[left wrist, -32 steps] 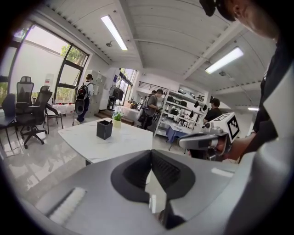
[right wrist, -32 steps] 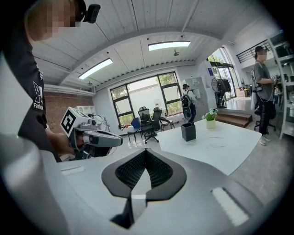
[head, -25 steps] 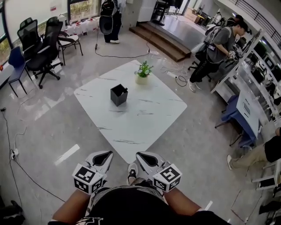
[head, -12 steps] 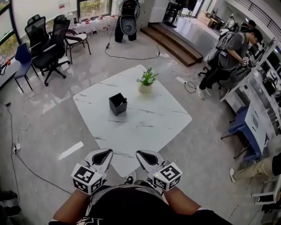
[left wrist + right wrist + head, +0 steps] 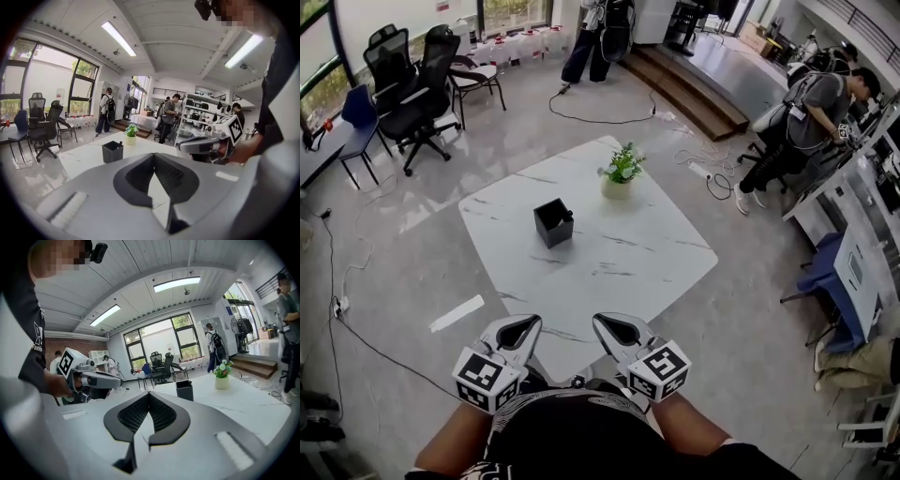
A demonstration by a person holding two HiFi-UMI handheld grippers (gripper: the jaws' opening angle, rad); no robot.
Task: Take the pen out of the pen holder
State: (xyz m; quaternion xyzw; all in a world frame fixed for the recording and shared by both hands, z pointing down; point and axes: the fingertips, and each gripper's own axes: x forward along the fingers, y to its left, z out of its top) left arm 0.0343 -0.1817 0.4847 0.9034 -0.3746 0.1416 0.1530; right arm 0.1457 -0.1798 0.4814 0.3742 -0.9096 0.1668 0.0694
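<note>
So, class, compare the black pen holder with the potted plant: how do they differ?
The pen holder is black and square-sided; the potted plant has a pale round pot. The pen holder holds a dark pen; the potted plant carries green leaves. The pen holder stands nearer the person than the potted plant. Both stand upright on the table.
</note>
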